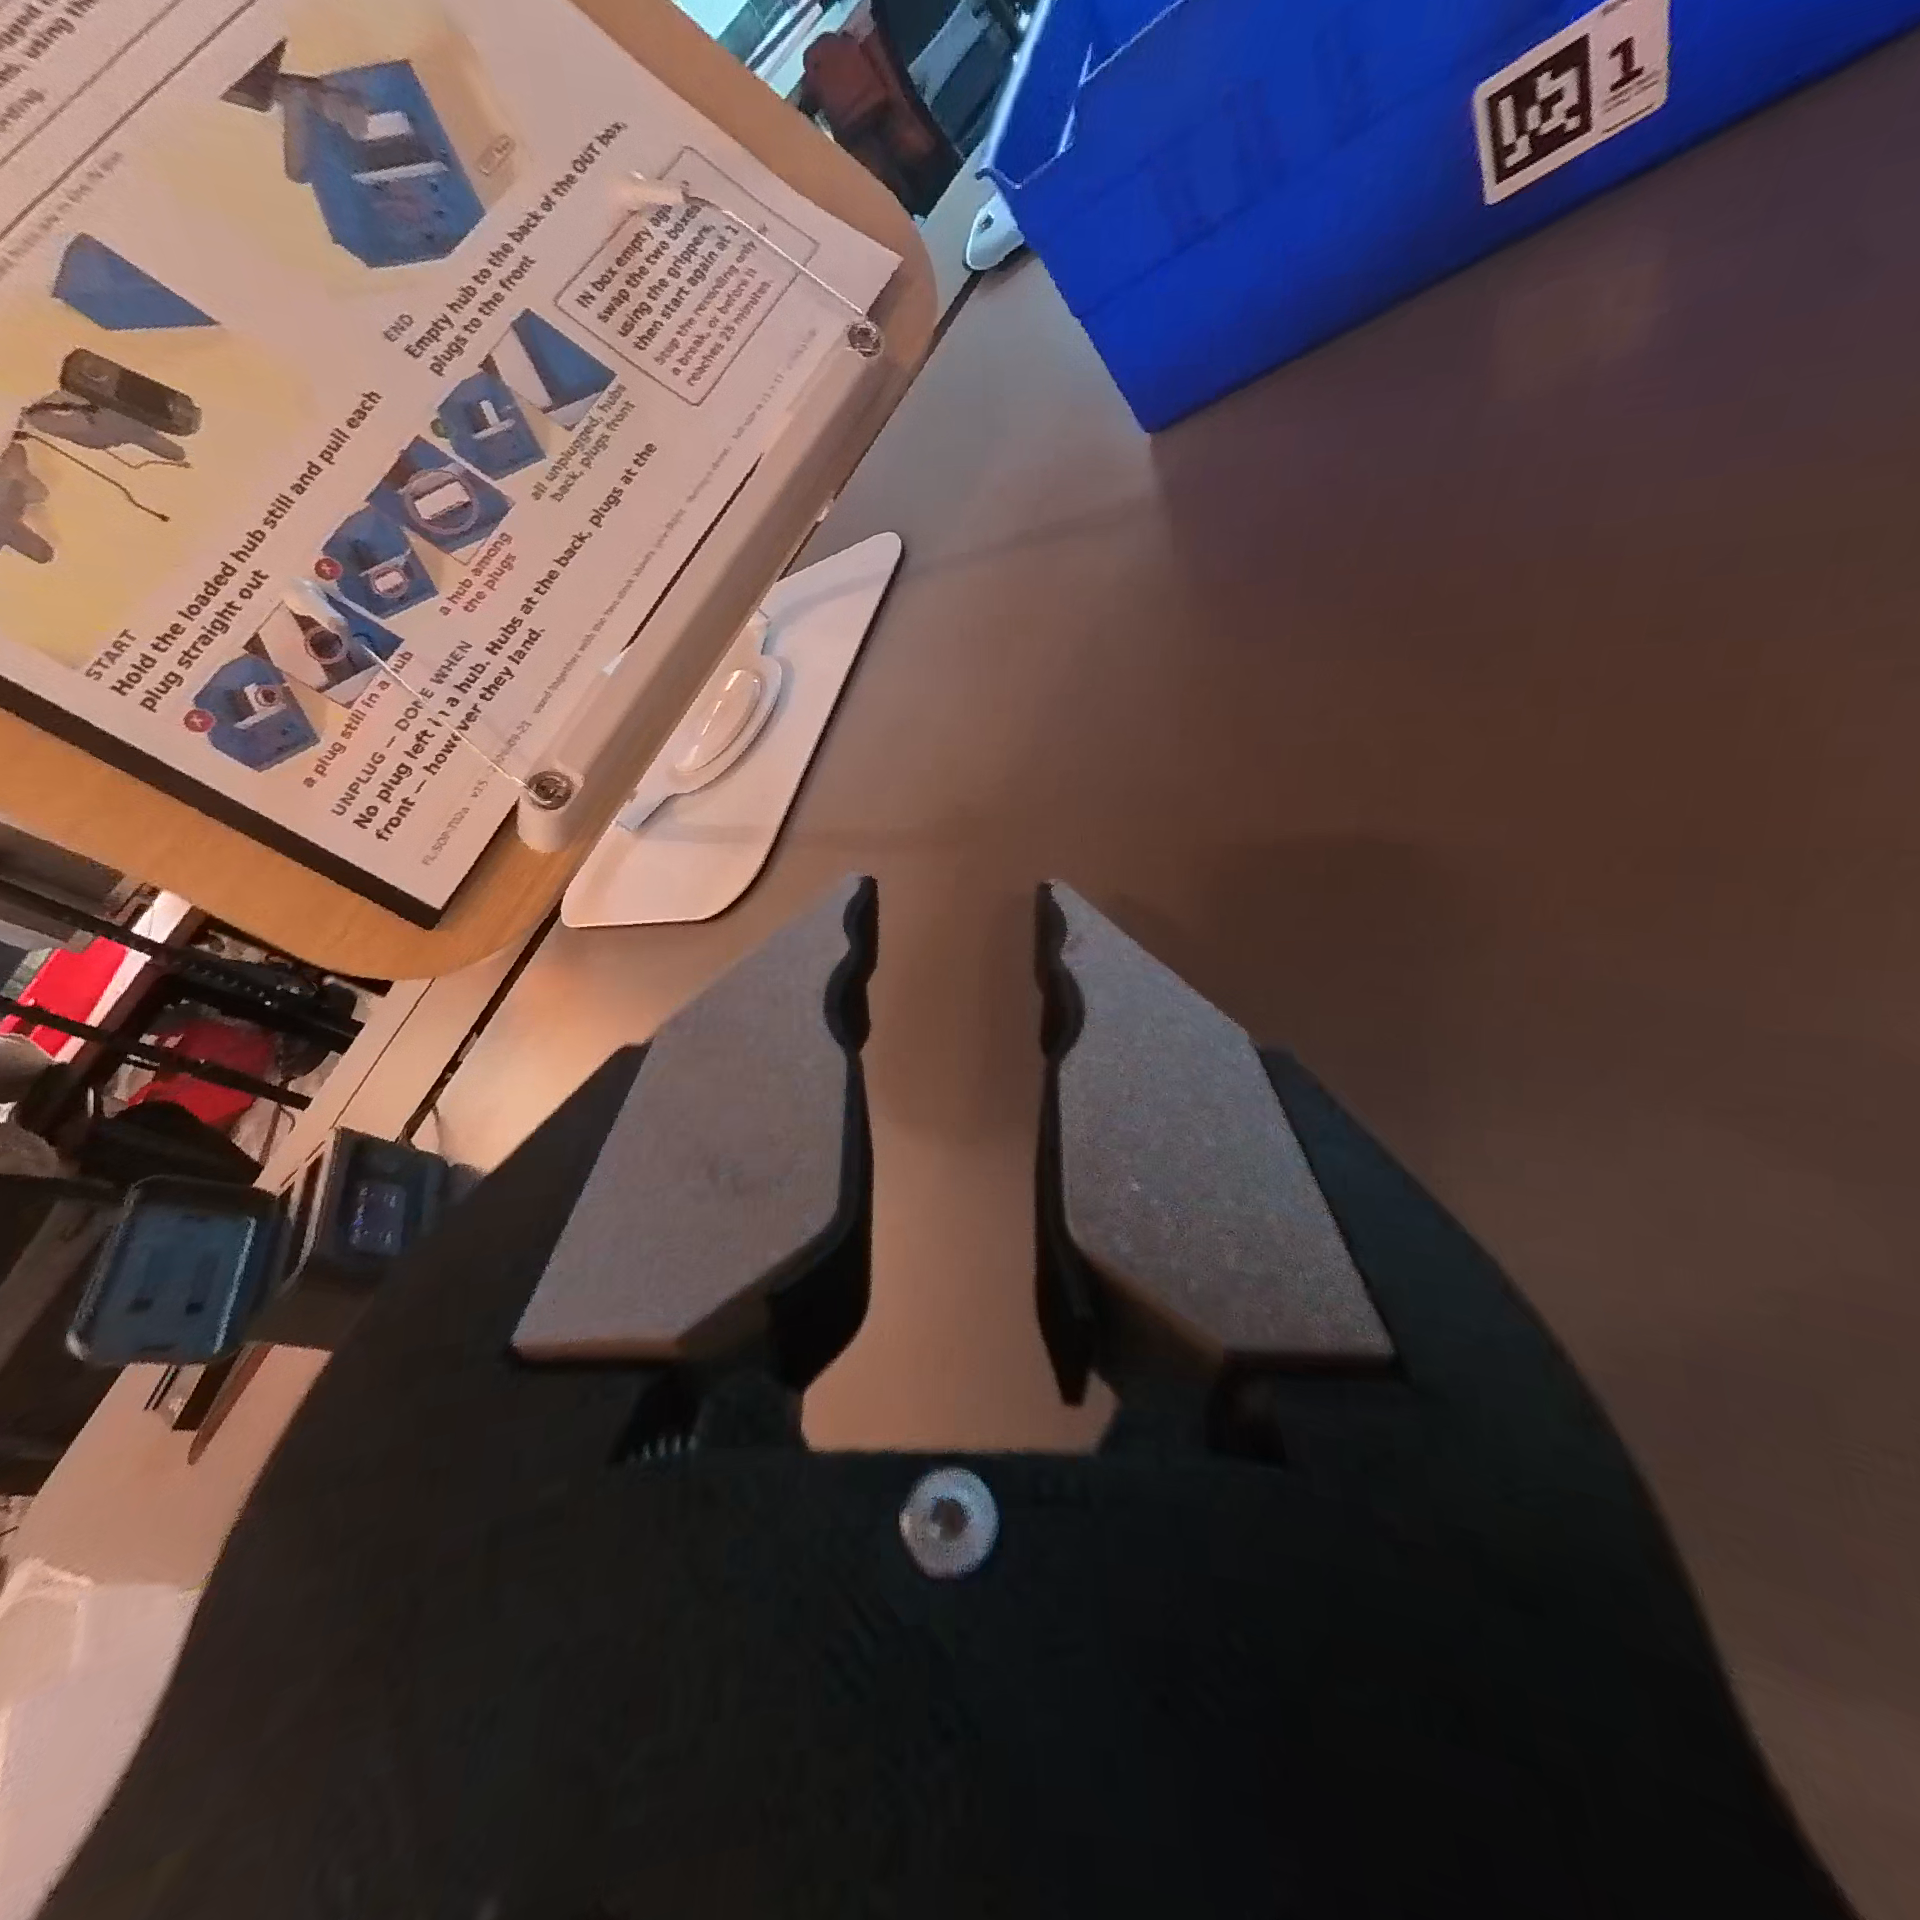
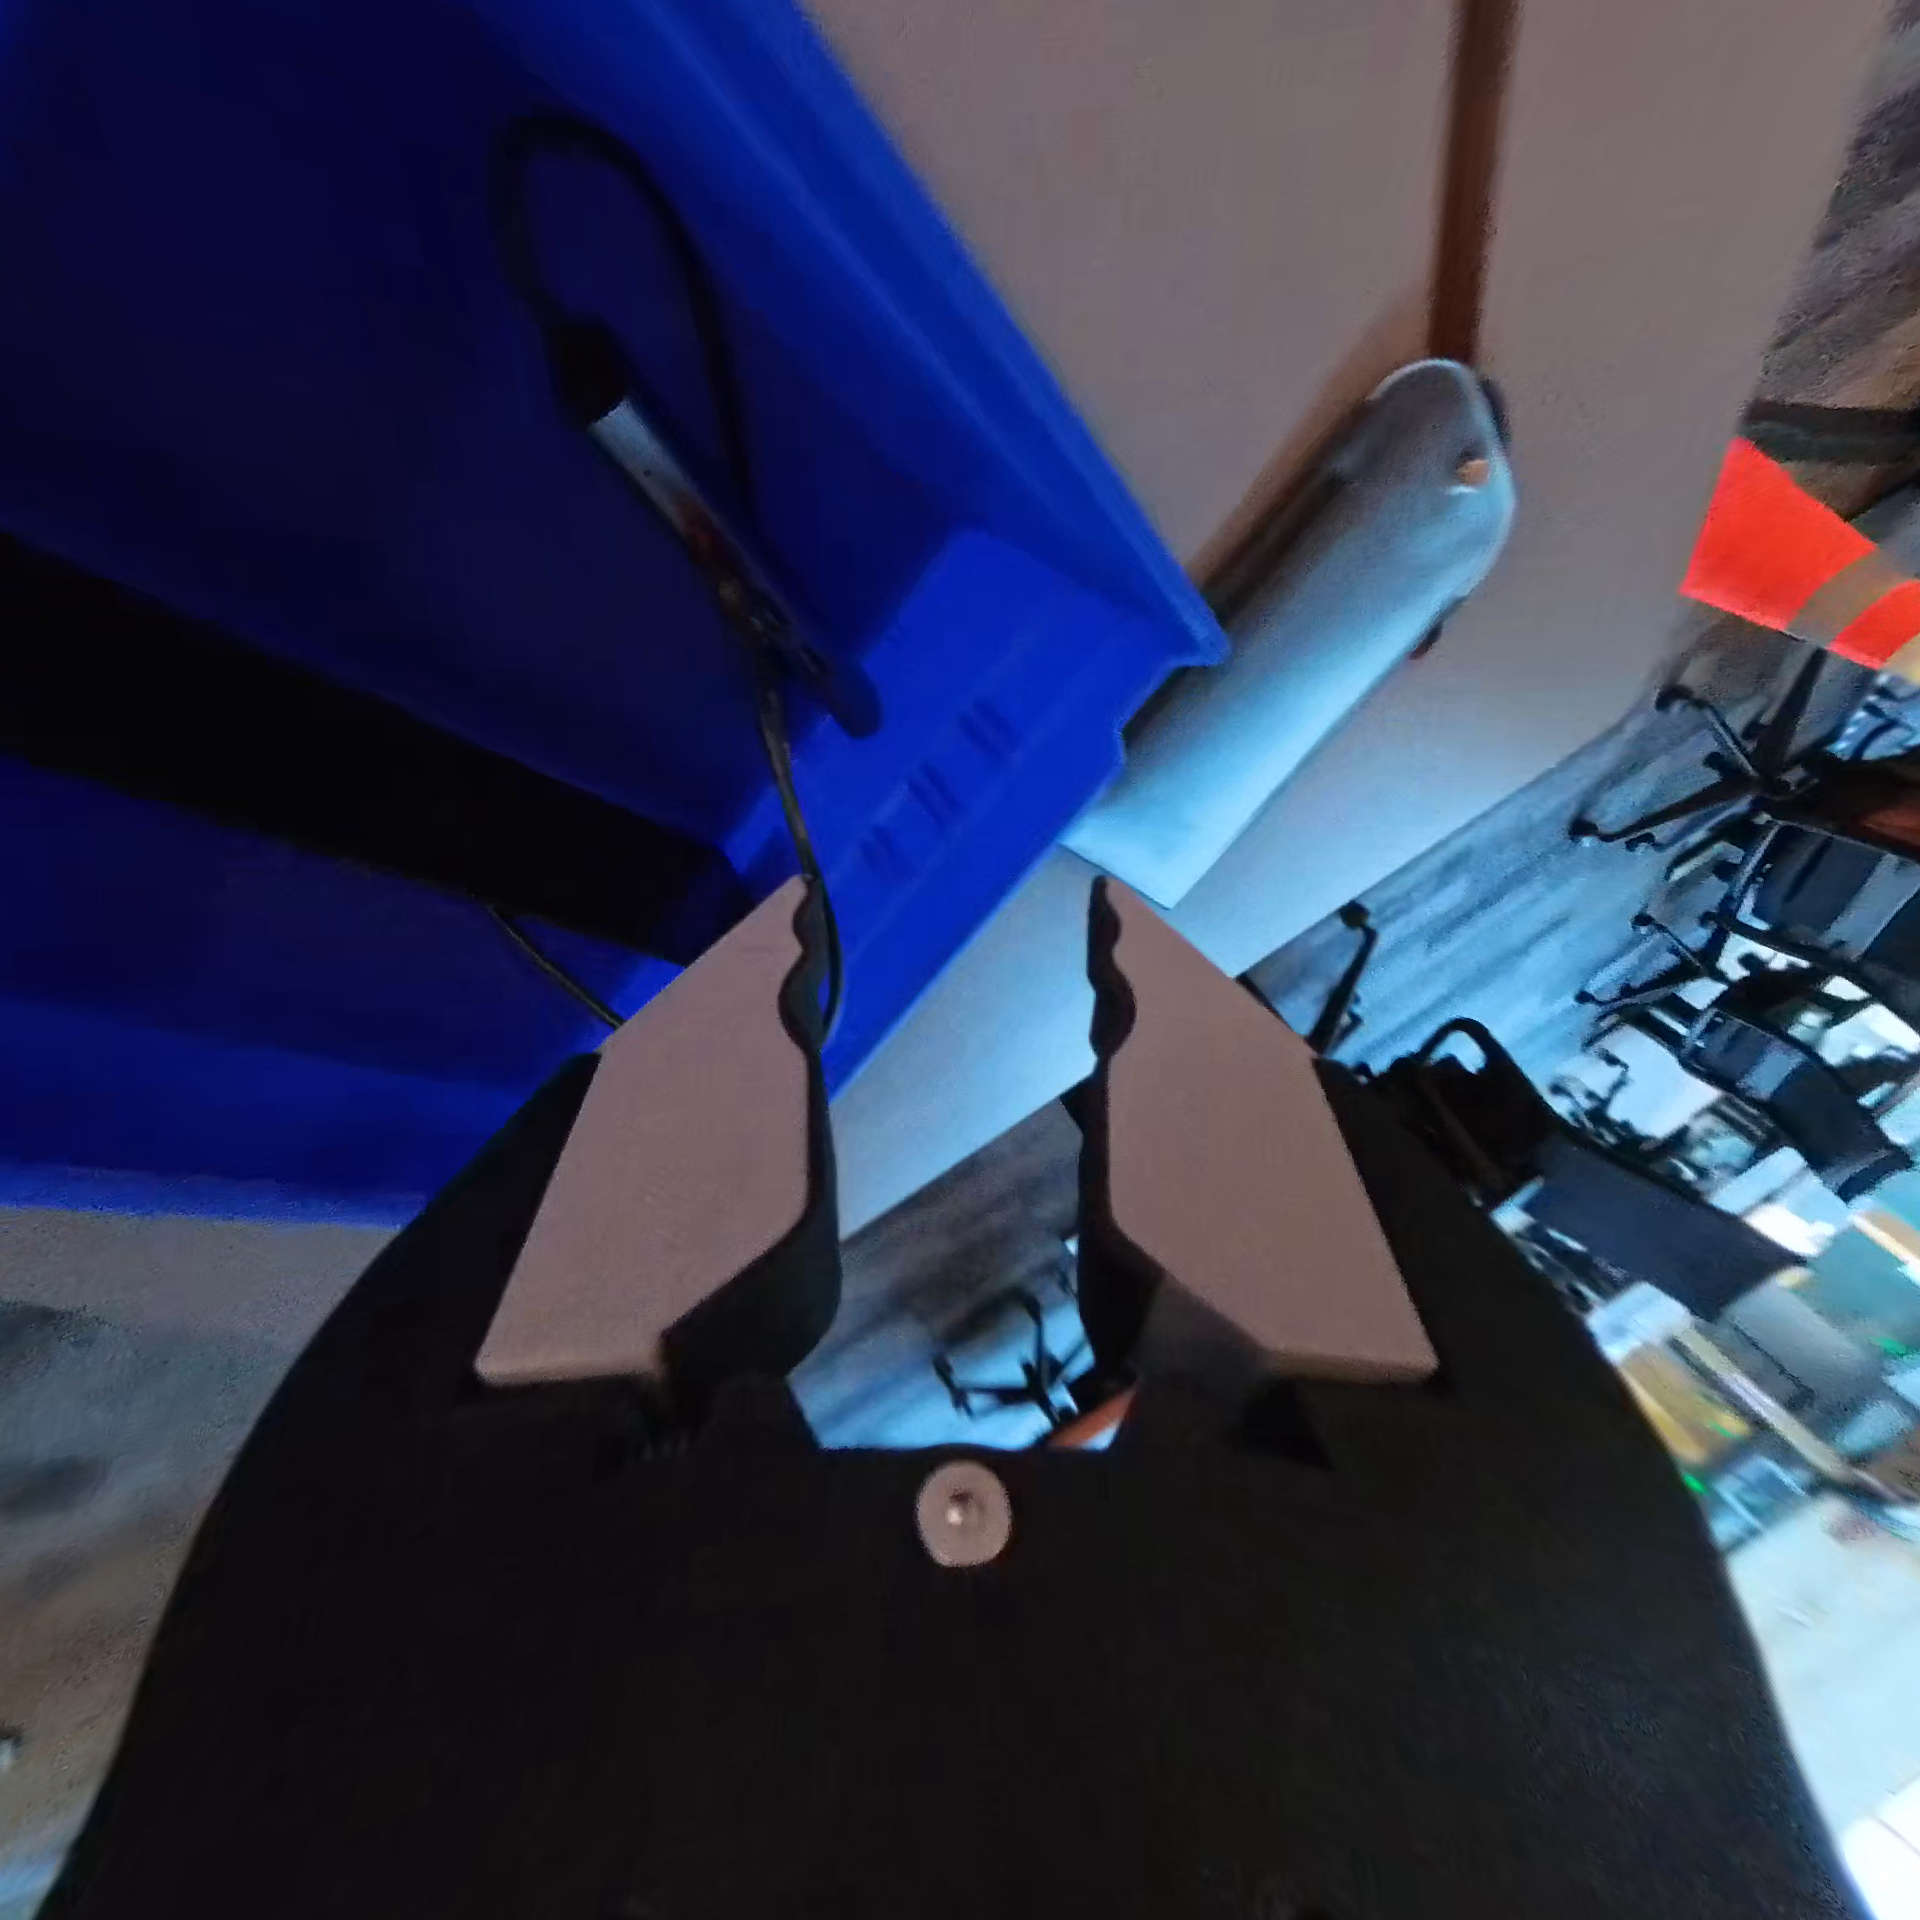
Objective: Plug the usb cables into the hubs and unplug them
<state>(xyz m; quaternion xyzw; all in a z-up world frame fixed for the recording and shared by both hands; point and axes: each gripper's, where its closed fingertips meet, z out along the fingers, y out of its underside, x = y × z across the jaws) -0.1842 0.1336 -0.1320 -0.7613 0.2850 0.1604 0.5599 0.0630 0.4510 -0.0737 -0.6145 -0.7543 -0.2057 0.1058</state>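
In the right wrist view a slim silver and dark hub (image 2: 675,488) lies inside a blue bin (image 2: 935,436), with a thin black cable (image 2: 790,810) looping from it and running down towards my left fingertip. My right gripper (image 2: 951,888) is open and empty at the bin's corner; the cable passes beside its left finger (image 2: 707,1091). My left gripper (image 1: 956,899) is open and empty above the brown table (image 1: 1455,831). Blurred blue USB connectors (image 1: 166,1283) show at the left edge of the left wrist view.
A printed instruction sheet on a wooden board (image 1: 343,436) stands at the upper left on a white base (image 1: 748,769). A blue bin with a black and white marker tag (image 1: 1351,208) sits at the far right. A black divider (image 2: 312,748) crosses the bin. Office chairs (image 2: 1714,935) stand beyond the table. Tip to tip, the grippers are about 40 centimetres apart.
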